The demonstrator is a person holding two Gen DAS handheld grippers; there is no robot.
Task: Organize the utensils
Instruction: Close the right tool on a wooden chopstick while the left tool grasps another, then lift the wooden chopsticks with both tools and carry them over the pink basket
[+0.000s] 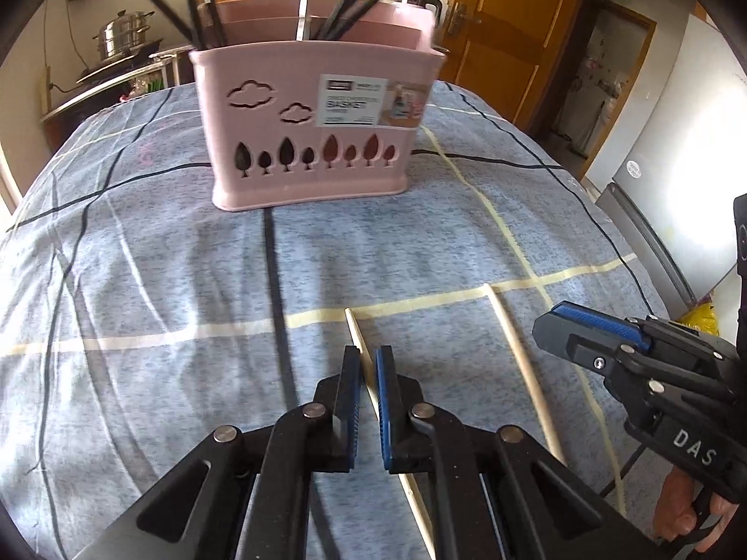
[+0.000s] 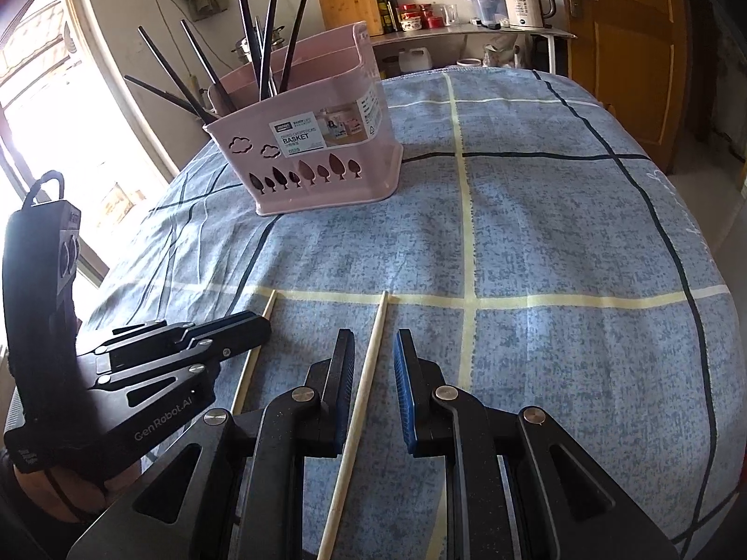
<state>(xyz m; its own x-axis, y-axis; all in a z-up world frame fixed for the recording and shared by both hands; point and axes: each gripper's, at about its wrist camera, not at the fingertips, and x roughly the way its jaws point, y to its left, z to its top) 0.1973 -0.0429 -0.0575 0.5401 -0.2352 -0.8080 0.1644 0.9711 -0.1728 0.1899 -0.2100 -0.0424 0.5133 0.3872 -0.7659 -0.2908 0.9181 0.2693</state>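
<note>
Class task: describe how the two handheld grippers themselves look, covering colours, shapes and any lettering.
Both are matte black linkage frames with silver round pivot pins and triangular cut-outs. Each finger carries a ribbed blue pad. The left gripper bears white "GenRobot.AI" lettering; the right gripper shows white letters "DAS". A black cable loop rises behind the left one.

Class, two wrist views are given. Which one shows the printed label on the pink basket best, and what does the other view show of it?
The right wrist view: the label on the pink basket is sharp there, with the word BASKET readable. In the left wrist view the label faces the camera squarely but is blurred, so its print is hard to read.
</note>
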